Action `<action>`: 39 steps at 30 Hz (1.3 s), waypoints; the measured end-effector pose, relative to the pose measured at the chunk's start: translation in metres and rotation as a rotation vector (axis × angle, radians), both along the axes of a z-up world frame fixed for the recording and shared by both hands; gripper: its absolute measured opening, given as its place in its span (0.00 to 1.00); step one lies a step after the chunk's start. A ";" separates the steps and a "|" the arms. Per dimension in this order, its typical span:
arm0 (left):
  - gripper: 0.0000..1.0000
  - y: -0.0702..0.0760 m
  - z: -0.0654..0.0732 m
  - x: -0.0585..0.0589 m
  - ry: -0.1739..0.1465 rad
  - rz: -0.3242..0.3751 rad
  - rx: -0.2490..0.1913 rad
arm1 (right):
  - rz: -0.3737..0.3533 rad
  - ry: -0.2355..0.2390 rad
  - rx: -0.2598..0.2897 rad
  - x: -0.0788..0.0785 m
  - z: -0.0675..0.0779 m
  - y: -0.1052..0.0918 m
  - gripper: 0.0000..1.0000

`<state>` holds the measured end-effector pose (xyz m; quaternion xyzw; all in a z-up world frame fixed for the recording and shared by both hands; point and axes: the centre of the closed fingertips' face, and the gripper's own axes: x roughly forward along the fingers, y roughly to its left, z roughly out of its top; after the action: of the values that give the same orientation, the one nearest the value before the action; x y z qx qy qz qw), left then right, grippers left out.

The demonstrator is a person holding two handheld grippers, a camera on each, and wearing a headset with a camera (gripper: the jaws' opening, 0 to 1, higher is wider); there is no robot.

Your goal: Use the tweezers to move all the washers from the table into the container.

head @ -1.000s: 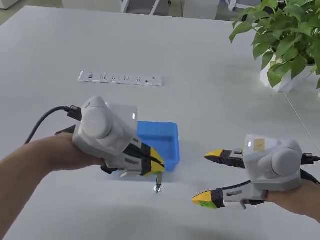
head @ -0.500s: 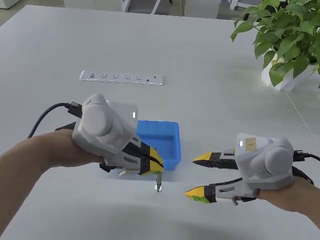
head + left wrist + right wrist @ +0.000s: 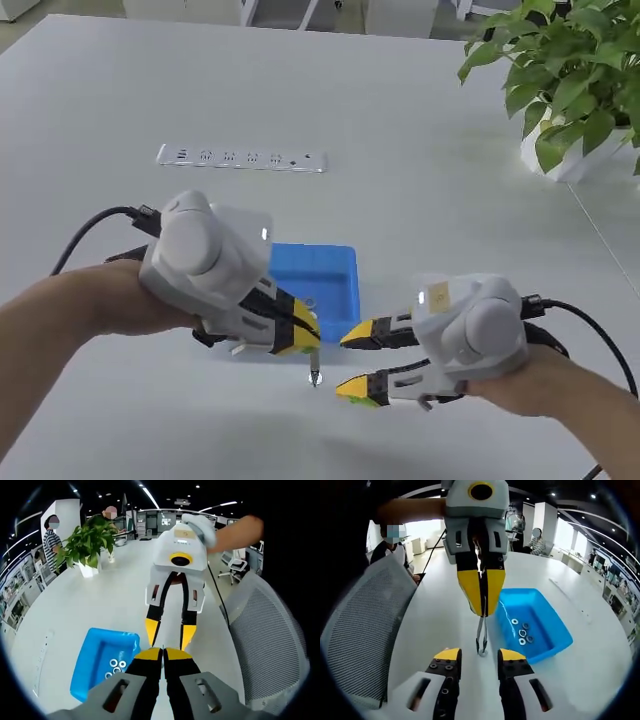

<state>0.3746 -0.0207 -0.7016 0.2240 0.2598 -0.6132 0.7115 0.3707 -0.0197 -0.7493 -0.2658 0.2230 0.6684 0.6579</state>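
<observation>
Blue container (image 3: 337, 268) mid-table, several washers (image 3: 522, 632) inside. Left gripper (image 3: 303, 337) pinches tweezers (image 3: 315, 366), tips on table just near of container, possibly on one more washer; too small to tell. Right gripper (image 3: 348, 362), jaws spread, has moved left and now flanks tweezers, crowding the lift path. Power strip (image 3: 242, 158) far, plant (image 3: 570, 80) far right, both well clear.

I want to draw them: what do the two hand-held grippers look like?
The left hand-held gripper and right hand-held gripper each have a rounded pale grey body, black jaws with yellow tips, and a black cable. The right one has a small yellowish sticker.
</observation>
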 end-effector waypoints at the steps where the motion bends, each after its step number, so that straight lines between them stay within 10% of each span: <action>1: 0.05 0.001 0.000 0.000 0.002 -0.001 0.001 | 0.007 -0.002 -0.002 -0.001 -0.001 0.002 0.28; 39: 0.05 -0.004 -0.004 -0.004 0.018 -0.024 0.009 | 0.038 -0.020 -0.017 0.000 -0.009 0.024 0.06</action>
<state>0.3704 -0.0250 -0.7057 0.2249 0.2663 -0.6223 0.7009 0.3711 0.0041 -0.7584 -0.2822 0.2170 0.6763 0.6449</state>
